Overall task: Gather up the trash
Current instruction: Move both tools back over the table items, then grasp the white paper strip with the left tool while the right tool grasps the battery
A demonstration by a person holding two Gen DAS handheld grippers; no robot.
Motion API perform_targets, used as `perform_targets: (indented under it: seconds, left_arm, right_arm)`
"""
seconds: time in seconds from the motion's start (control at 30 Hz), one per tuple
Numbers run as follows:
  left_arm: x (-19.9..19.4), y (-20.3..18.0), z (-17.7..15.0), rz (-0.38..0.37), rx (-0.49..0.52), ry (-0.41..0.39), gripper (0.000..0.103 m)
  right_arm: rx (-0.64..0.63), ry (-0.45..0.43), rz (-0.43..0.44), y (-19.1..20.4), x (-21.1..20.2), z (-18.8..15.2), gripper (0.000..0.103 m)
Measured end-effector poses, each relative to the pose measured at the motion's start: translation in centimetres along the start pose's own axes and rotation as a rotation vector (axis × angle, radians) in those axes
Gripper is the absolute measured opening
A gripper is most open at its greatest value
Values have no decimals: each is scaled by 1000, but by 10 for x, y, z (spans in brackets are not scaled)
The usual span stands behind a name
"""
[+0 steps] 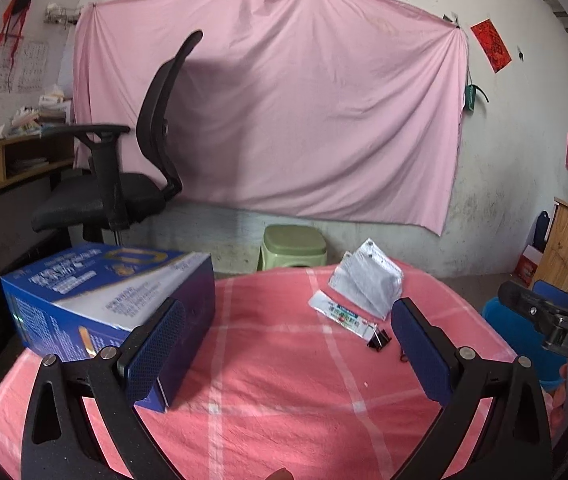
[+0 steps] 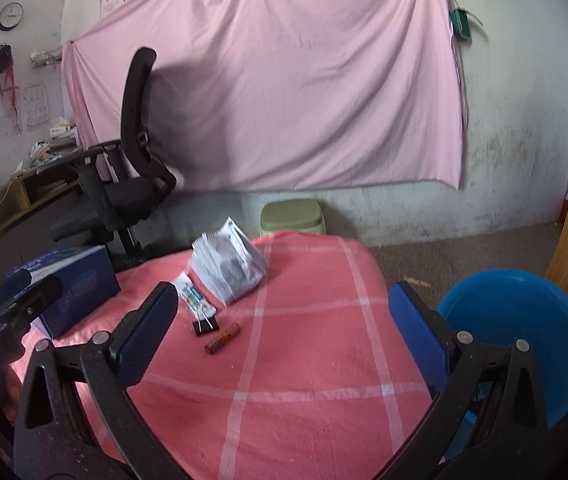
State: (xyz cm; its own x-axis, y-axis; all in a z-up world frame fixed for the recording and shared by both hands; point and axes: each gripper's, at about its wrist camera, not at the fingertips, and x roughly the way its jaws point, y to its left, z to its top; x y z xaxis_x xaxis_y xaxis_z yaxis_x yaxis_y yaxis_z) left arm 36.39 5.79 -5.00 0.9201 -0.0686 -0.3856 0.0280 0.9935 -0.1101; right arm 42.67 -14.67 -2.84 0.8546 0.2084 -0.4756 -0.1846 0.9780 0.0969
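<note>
Fingers of the left gripper (image 1: 288, 344) are standing wide apart and gripping nothing; the left pad is overlapping the blue carton (image 1: 104, 300) at the left of the frame, though contact cannot be told. The right gripper (image 2: 280, 328) is likewise hanging spread and empty above the pink checked cloth (image 2: 304, 360). Between its pads, in the middle left of the right wrist view, a black binder clip (image 2: 205, 326) is lying just beside a small orange battery (image 2: 223, 338). Above them a flat printed sachet (image 2: 192, 294) is touching a crumpled white wrapper (image 2: 230, 266). A blue bin (image 2: 520, 344) is sitting at the lower right, beyond the cloth's edge.
</note>
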Motion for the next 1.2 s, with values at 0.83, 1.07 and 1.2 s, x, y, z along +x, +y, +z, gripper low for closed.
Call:
perform_targets:
  seconds: [0.83, 1.07, 1.2]
  left_arm:
    - [105, -18, -2, -19, 43, 332, 74]
    - [124, -10, -1, -99, 27, 375, 62]
    - [137, -3, 0, -117, -9, 419, 59]
  right_arm:
    - [-39, 360, 137, 20, 66, -19, 61]
    - [-38, 423, 216, 30, 80, -23, 60]
    - [-65, 456, 182, 37, 91, -24, 53]
